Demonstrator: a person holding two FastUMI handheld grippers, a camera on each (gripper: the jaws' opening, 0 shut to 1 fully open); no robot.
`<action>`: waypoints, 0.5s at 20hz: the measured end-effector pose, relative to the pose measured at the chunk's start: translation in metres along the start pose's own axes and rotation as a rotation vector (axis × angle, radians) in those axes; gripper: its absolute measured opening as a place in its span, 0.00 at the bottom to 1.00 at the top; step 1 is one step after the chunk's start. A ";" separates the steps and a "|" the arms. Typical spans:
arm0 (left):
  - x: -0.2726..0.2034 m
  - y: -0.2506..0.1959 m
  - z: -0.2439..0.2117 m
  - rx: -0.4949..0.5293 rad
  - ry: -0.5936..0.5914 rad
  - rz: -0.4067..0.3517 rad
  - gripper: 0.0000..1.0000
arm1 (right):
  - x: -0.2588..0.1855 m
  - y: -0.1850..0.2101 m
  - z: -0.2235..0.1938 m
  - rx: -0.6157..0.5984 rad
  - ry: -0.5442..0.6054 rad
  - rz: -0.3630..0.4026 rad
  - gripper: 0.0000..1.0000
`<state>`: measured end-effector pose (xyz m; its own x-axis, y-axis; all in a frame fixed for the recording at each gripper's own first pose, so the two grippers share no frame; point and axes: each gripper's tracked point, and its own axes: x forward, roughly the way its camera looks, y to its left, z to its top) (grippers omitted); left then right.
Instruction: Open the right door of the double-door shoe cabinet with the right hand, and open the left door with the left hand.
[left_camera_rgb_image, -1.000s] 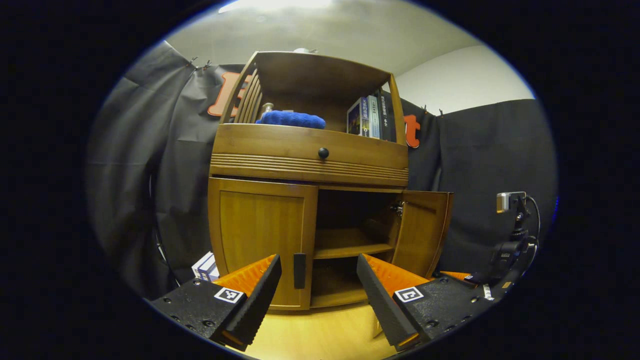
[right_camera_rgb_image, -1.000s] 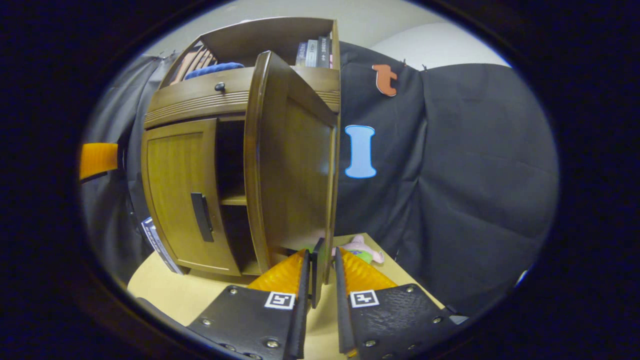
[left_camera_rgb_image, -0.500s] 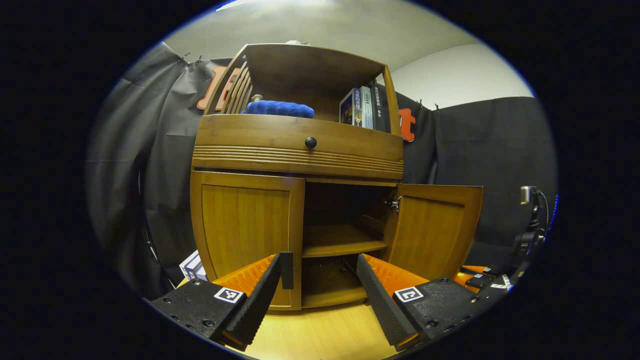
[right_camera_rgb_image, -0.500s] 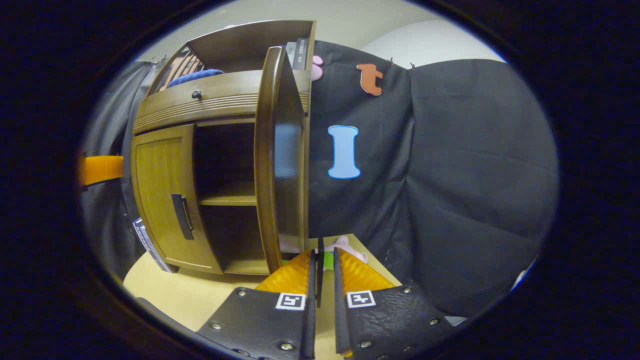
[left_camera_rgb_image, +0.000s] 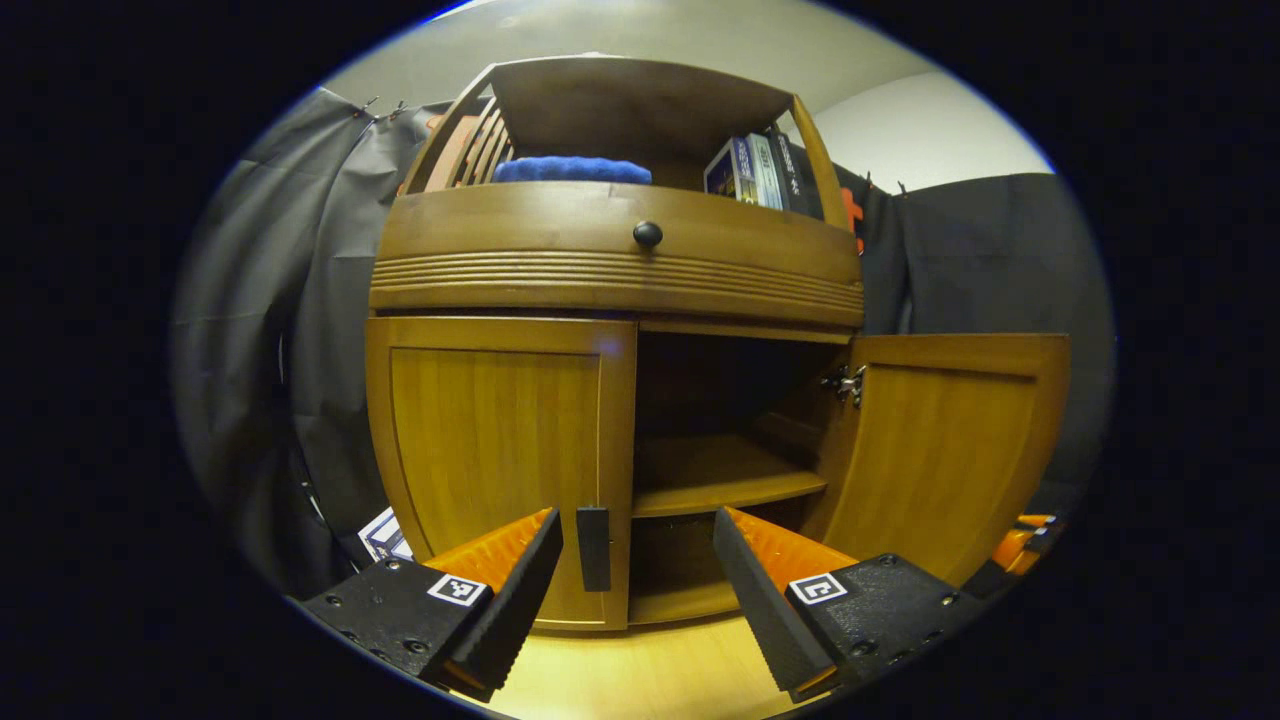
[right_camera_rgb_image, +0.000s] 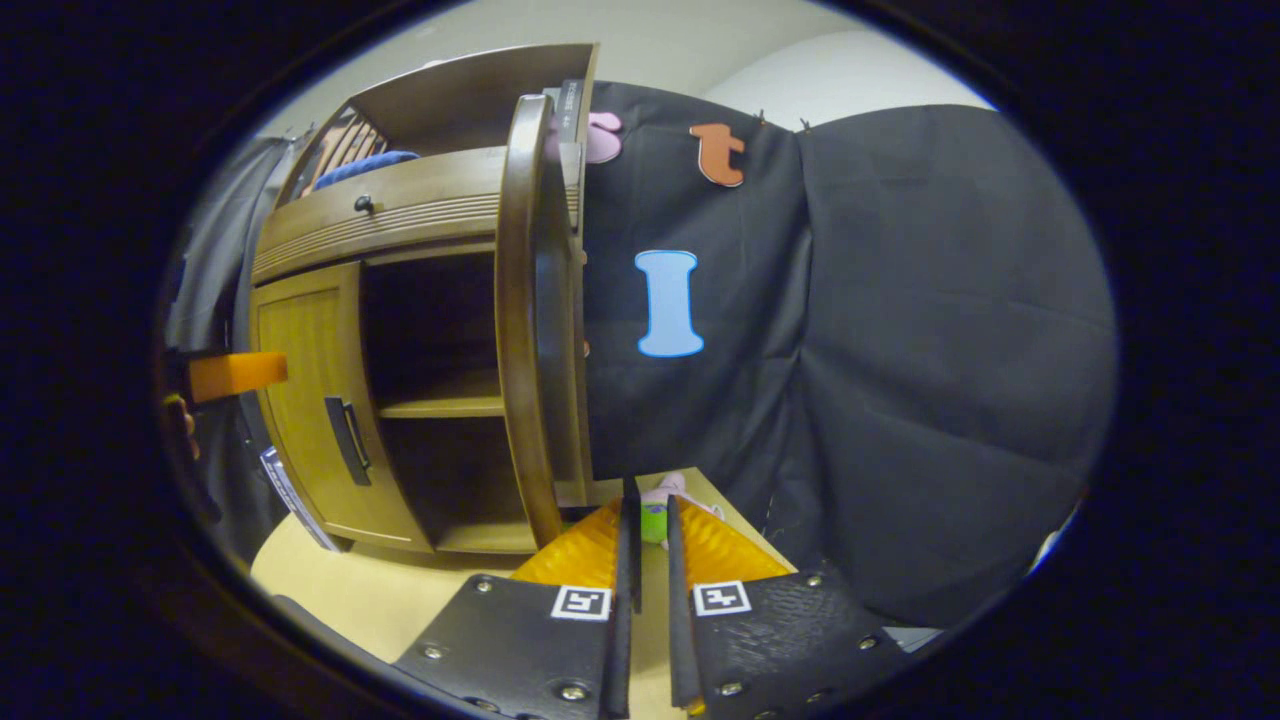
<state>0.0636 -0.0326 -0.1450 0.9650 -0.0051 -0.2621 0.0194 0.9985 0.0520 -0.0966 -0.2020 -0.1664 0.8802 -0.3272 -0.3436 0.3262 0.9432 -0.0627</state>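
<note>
On the one shoe cabinet (left_camera_rgb_image: 610, 270) two doors are counted, the left door (left_camera_rgb_image: 500, 450) closed with the left gripper (left_camera_rgb_image: 637, 560) spread wide around its handle (left_camera_rgb_image: 593, 548), the right door (left_camera_rgb_image: 940, 450) swung open, its handle (right_camera_rgb_image: 632, 545) pinched by the narrow right gripper (right_camera_rgb_image: 642, 545).

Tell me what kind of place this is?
Likely a staged recording booth, not a home: black cloth wall hung behind a wooden shoe cabinet on a light tabletop, with books and a blue cloth shelved on top.
</note>
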 end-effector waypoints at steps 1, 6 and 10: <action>0.009 0.002 -0.006 0.005 0.010 0.011 0.94 | 0.001 -0.002 0.000 0.001 0.002 0.005 0.16; 0.057 0.017 -0.029 -0.005 0.060 0.059 0.93 | 0.003 -0.005 -0.001 0.033 0.016 0.023 0.16; 0.085 0.033 -0.046 -0.009 0.090 0.102 0.95 | 0.007 -0.016 0.001 0.054 0.022 0.016 0.16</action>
<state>0.1340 0.0019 -0.2096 0.9346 0.1011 -0.3410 -0.0806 0.9940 0.0739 -0.0948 -0.2191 -0.1669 0.8780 -0.3103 -0.3645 0.3309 0.9437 -0.0065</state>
